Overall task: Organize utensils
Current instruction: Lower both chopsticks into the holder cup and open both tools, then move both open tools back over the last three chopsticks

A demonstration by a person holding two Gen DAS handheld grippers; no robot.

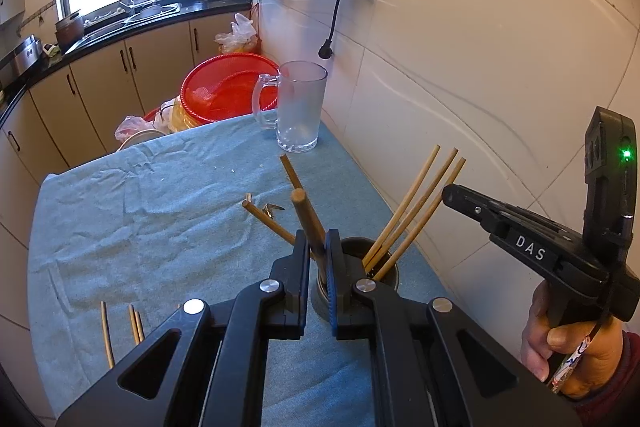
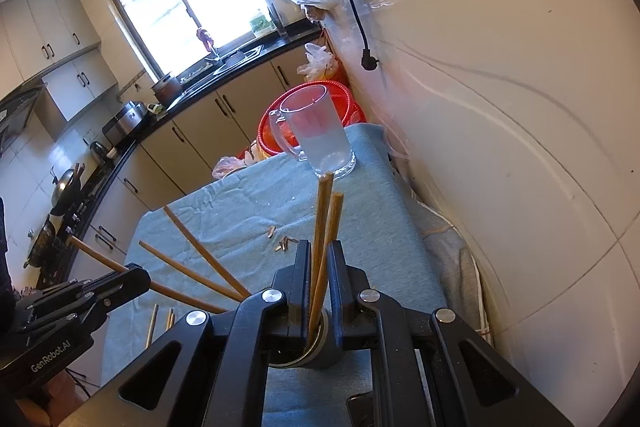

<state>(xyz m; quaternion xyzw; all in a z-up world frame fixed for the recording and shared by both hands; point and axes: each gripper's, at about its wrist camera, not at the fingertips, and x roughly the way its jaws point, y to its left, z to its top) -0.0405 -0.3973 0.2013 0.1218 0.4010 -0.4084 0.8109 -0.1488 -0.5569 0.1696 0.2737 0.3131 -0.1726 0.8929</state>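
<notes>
Two views split the scene: the left wrist camera alone shows the person's right hand [image 1: 560,331] on the right gripper's handle, while the right wrist camera alone shows the stove side of the kitchen with its wok [image 2: 64,187]. A blue-green cloth [image 1: 140,227] covers the table, with a red basket [image 1: 224,93] behind its far edge and a glass mug [image 1: 298,107] upright near the wall. A dark metal holder [image 1: 384,267] stands on the cloth, mostly hidden behind the fingers in both views.

The left gripper [image 1: 318,259] is clenched on a brown chopstick [image 1: 306,215], long axis tilted, free end up and slightly left. The right gripper [image 2: 320,275] grips a chopstick pair [image 2: 322,223] that rises nearly vertical from the holder. Three pale chopsticks [image 1: 416,203] lean right out of it. Loose chopsticks [image 1: 134,323] lie flat near the cloth's near edge, partly cut off by the gripper body. Small bits [image 1: 272,207] mid-cloth are too small to identify.
</notes>
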